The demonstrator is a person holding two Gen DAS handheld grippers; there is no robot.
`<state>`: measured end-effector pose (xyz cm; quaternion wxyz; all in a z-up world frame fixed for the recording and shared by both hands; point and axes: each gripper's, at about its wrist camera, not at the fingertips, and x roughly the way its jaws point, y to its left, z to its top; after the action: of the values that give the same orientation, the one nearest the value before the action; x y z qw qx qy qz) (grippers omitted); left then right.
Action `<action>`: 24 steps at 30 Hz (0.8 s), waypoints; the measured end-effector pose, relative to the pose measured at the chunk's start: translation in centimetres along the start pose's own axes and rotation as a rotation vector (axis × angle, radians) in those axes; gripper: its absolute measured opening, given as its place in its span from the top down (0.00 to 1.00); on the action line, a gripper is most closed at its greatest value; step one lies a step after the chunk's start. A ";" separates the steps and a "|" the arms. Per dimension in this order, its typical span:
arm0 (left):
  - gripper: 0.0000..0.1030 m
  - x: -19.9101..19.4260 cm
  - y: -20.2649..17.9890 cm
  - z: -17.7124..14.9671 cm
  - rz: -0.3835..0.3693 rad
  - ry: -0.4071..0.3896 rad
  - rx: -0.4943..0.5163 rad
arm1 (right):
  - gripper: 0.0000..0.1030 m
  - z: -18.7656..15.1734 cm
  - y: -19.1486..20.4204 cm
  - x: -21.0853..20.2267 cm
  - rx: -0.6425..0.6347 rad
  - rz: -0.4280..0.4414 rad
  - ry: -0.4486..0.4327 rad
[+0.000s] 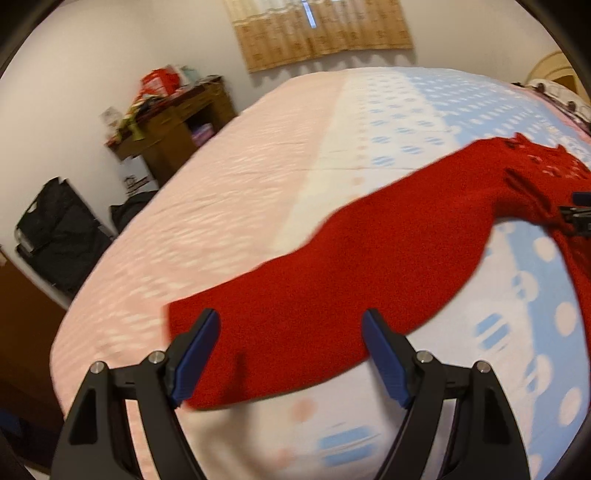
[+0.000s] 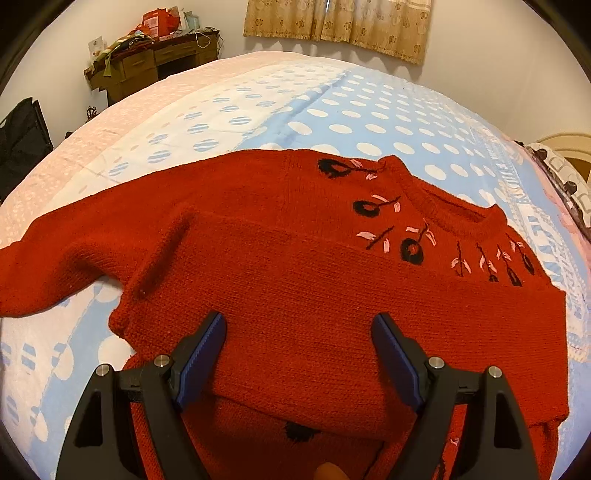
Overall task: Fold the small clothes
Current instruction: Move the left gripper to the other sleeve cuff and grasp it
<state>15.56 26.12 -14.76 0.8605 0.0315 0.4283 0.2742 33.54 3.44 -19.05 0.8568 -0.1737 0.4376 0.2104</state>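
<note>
A small red knitted sweater (image 2: 314,280) with black and pink embroidery near the collar lies on the bed. One sleeve is folded across its body; the other sleeve (image 1: 332,280) stretches out flat to the left. My left gripper (image 1: 291,354) is open, its jaws either side of that sleeve's cuff end, just above it. My right gripper (image 2: 299,358) is open over the folded sleeve on the sweater's body, holding nothing. The right gripper's tip shows at the right edge of the left wrist view (image 1: 580,218).
The bed sheet (image 2: 258,103) is pink, white and blue with dots. A cluttered wooden desk (image 2: 155,59) stands by the far wall, a black bag (image 1: 55,229) on the floor left of the bed. Curtains (image 2: 340,26) hang behind. The headboard (image 2: 569,147) is at right.
</note>
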 end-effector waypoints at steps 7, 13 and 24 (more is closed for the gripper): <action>0.16 1.1 4.9 -0.9 0.075 0.021 -0.115 | 0.20 -1.3 0.9 -3.0 -0.039 0.054 -0.023; 0.20 3.3 8.1 -1.6 -0.003 0.073 -0.280 | 0.20 -2.9 2.2 -5.4 -0.111 0.079 -0.042; 0.46 5.3 7.2 -0.9 -0.108 0.112 -0.352 | 0.20 -4.8 3.8 -7.7 -0.210 0.050 -0.091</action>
<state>14.24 34.69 -17.01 0.8410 -0.1579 0.4219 0.2997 24.28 2.75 -15.81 0.8472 -0.2420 0.3781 0.2841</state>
